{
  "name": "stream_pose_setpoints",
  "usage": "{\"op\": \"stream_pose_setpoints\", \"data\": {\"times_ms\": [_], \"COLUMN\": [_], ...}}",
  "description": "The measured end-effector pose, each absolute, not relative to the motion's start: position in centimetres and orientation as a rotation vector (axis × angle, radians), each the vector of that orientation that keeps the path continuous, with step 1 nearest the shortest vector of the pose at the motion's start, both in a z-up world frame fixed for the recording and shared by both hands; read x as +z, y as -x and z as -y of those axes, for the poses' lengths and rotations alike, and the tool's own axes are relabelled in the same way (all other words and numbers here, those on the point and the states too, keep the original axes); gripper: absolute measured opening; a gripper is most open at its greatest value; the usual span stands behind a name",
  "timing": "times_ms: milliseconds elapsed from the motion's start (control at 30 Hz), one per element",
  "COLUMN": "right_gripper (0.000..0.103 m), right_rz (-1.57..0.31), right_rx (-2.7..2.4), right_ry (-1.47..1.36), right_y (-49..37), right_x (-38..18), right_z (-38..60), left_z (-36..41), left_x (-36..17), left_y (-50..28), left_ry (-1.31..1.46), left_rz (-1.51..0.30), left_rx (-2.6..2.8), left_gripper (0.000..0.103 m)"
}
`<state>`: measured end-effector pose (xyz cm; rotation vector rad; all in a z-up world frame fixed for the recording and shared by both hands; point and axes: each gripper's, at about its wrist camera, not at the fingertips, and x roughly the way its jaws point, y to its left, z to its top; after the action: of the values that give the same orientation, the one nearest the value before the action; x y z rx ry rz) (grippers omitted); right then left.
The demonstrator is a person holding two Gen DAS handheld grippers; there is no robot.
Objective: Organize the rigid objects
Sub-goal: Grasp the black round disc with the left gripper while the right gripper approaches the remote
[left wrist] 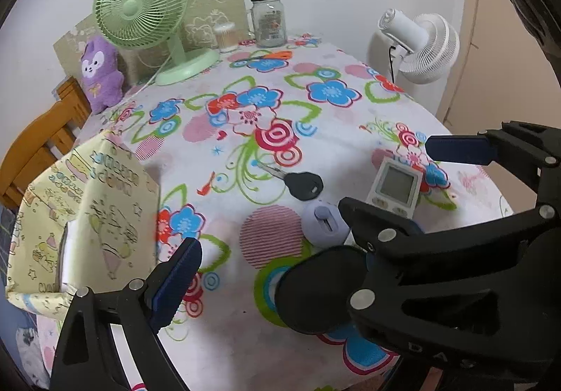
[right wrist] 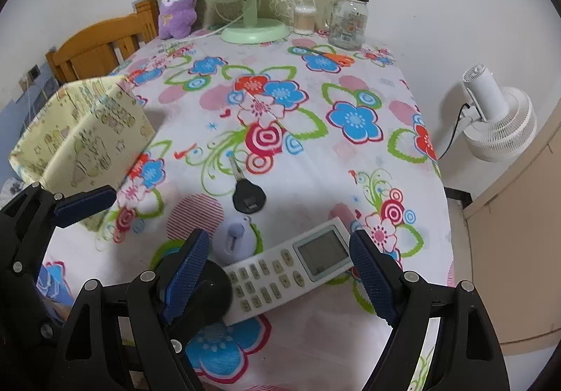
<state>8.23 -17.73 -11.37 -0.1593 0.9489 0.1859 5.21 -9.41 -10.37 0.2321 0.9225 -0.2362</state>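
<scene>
You are only starting: the remote control (right wrist: 291,271), car key (right wrist: 247,194), lavender round piece (right wrist: 236,236) and black disc (right wrist: 210,292) are all lying loose on the tabletop (right wrist: 315,163), none in the patterned box (right wrist: 87,131). Your right hand-held gripper (right wrist: 280,277) is standing spread, straddling the remote, pads clear. The remote's long axis is running diagonally, screen end toward upper right. Your left hand-held gripper (right wrist: 147,222) is also spread, holding nothing.
</scene>
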Motion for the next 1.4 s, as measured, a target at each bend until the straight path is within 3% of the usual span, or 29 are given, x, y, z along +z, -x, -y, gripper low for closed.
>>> {"op": "stream_pose_setpoints", "data": {"times_ms": [467,1400], "right_gripper": [0.084,0.084], "right_rz": [-0.995,-1.000], "right_rx": [0.149,0.092], "right_ry": [0.071,0.052], "right_y": [-8.2,-6.8], "right_x": [-14.6,-14.7], "right_z": [19.6,21.3], "left_z": [9.0,9.9], "left_x": [-12.9,-12.6], "left_y": [-5.4,-4.0], "left_ry": [-0.156,-0.157], "left_rz": [-0.958,-0.937], "left_rx": [-0.301,-0.362], "left_gripper": [0.097,0.096]}}
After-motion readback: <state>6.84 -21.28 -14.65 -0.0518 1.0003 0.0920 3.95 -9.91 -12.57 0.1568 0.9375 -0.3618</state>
